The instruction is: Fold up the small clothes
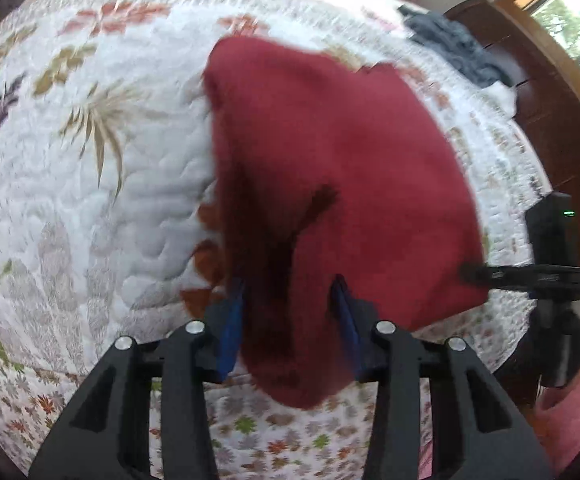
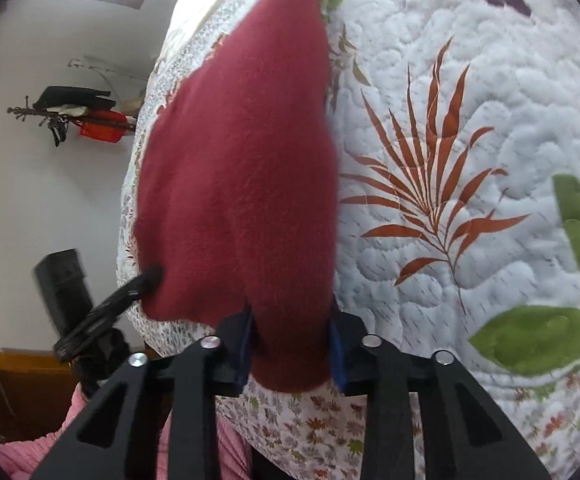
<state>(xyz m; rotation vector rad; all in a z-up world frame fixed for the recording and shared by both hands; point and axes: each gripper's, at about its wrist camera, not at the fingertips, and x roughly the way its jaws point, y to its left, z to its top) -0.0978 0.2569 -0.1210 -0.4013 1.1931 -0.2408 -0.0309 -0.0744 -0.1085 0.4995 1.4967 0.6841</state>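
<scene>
A dark red fleece garment (image 1: 330,168) is held up over a white quilted bedspread (image 1: 90,160) printed with leaves. My left gripper (image 1: 290,300) is shut on its near edge, the cloth bunched between the blue pads (image 1: 232,332). In the left wrist view my right gripper (image 1: 466,270) pinches the garment's right corner. From the right wrist view the same garment (image 2: 250,180) hangs stretched away from me, my right gripper (image 2: 290,336) shut on its edge, and my left gripper (image 2: 154,274) bites the corner at the left.
A grey-blue cloth (image 1: 458,48) lies at the far edge of the bed beside a dark wooden footboard (image 1: 538,92). A pink sleeve (image 1: 570,416) shows at the right. A wall rack with dark and red items (image 2: 86,116) hangs left of the bed.
</scene>
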